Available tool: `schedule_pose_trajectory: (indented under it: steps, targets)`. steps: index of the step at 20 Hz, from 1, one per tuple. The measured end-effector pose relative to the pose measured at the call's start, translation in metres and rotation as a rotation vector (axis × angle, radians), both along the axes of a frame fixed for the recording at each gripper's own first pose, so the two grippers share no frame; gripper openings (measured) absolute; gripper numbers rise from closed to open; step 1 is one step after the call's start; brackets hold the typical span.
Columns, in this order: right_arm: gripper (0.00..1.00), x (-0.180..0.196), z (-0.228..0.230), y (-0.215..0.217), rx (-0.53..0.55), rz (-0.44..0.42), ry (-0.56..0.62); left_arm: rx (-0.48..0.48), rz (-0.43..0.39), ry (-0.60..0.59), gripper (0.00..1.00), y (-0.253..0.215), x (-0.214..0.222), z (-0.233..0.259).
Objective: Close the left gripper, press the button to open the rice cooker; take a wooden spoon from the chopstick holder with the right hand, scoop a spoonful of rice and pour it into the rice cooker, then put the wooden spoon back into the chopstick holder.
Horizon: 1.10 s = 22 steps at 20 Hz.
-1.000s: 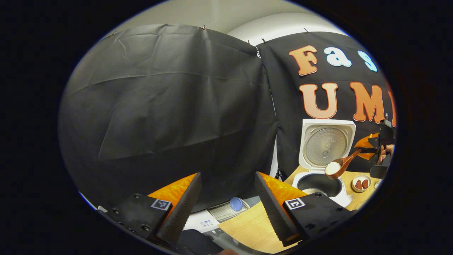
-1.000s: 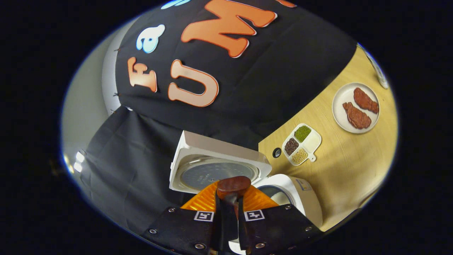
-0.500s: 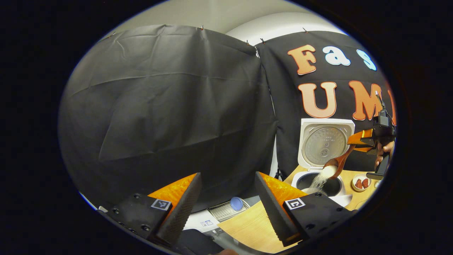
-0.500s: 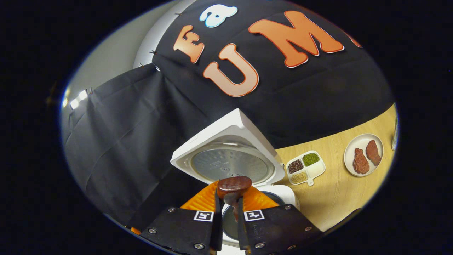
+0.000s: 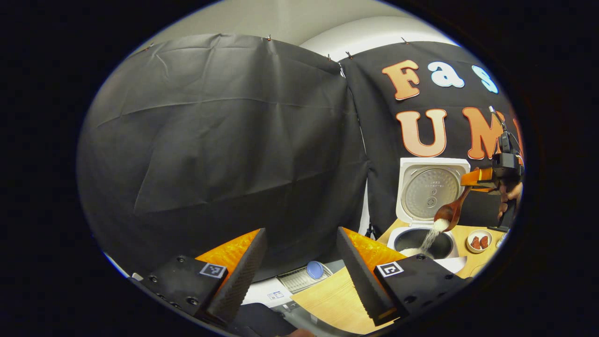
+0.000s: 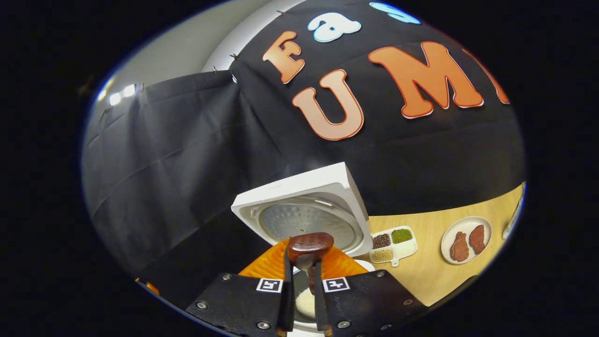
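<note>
Wooden spoon (image 5: pixel 450 211): tipped bowl-down over the open rice cooker (image 5: pixel 423 241), rice (image 5: pixel 429 238) running off it in a thin stream into the inner pot. Lid (image 5: pixel 430 189) stands upright behind, inner plate facing forward.

Right gripper (image 5: pixel 477 179), seen from the left gripper view, is up and to the right of the cooker, held by a hand (image 5: pixel 510 194) at the edge of frame. Its fingers are clamped tight on the spoon's handle. The handle's long axis slopes from the fingers down and leftward to the bowl, so the bowl is the low end, directly over the pot mouth. In the right gripper view, the handle end (image 6: pixel 310 244) sits pinched between the near-closed fingers, with a pale heap, probably rice, visible in the pot below them; that view is cramped, so hard to be sure.

Left gripper (image 5: pixel 299 262): idle, well off to the left of the cooker, fingers spread wide, holding nothing.

Judgement: pour is in progress, some rice left in the bowl. Next is levelling the spoon and carrying it back to the chopstick holder. The right hand is the one to do it, already gripping.

Also on the table (image 6: pixel 435 276): divided dish (image 6: pixel 392 244) of grains, plate (image 6: pixel 465 239) with two meat pieces.
</note>
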State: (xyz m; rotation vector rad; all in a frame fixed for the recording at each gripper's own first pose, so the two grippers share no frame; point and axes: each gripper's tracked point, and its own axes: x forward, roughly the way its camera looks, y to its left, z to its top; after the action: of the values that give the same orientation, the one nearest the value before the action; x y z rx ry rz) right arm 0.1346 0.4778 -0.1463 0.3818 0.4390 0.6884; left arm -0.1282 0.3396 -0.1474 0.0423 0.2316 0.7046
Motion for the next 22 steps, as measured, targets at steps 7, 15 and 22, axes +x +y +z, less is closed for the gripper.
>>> schedule_pose_trajectory:
  steps: [7,15,22]
  targets:
    - [0.17,-0.007,0.013,-0.001,-0.115,0.043,-0.196,0.008,-0.016,-0.004,0.98,-0.004,0.0,0.004]
    - [0.17,-0.037,0.043,0.017,-0.168,0.155,-0.442,0.013,-0.021,-0.006,0.98,-0.006,-0.002,0.005]
    - [0.17,-0.046,0.065,0.008,-0.094,0.166,-0.468,0.027,-0.036,-0.009,0.97,-0.013,0.002,0.011]
